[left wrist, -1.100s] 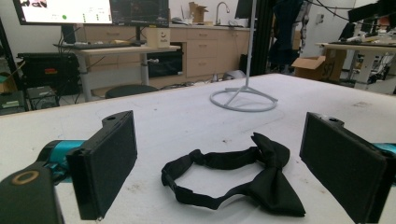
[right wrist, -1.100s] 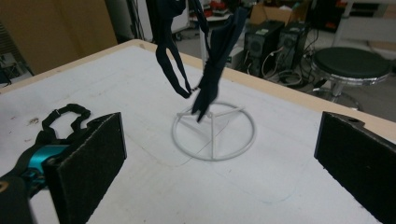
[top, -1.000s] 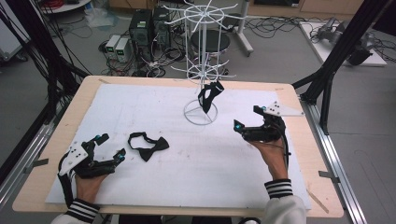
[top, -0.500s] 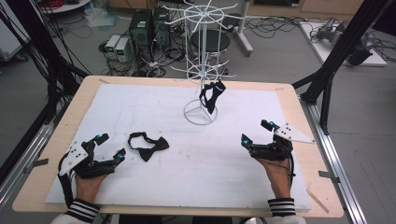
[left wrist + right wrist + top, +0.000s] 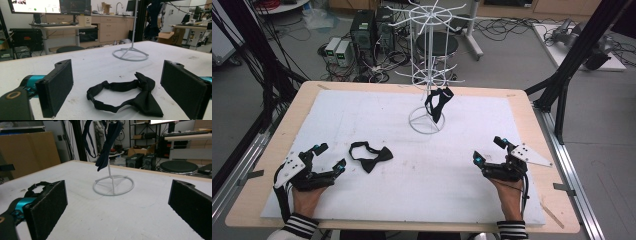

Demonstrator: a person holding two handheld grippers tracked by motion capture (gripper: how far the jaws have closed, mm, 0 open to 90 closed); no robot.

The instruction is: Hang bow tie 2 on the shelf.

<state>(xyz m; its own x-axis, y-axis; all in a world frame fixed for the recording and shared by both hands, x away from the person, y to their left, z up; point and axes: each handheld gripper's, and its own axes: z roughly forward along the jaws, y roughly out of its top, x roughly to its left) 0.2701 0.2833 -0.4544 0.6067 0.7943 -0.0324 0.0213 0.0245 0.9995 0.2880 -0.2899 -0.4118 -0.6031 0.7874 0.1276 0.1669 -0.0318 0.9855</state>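
High view, left to right: the left gripper (image 5: 326, 159) rests low on the white worktop (image 5: 377, 115) with its jaws wide and nothing between them. Just beside it to the right lies a black bow tie (image 5: 371, 157), flat on the sheet, its neck strap curled into a loop on the left and the knot and wings on the right. Left gripper view puts the bow tie (image 5: 125, 97) right ahead of the open jaws, near but not touching.

It looks like light, limp cloth: it should sag and drape when lifted, and will not break. The thicker knot looks like the surest place to pinch; the thin strap may slip out.

Further right stands a white wire rack (image 5: 428, 75) with a second dark tie (image 5: 437, 102) hanging from a low hook. The right gripper (image 5: 490, 151) sits well apart from it, jaws also wide and empty.
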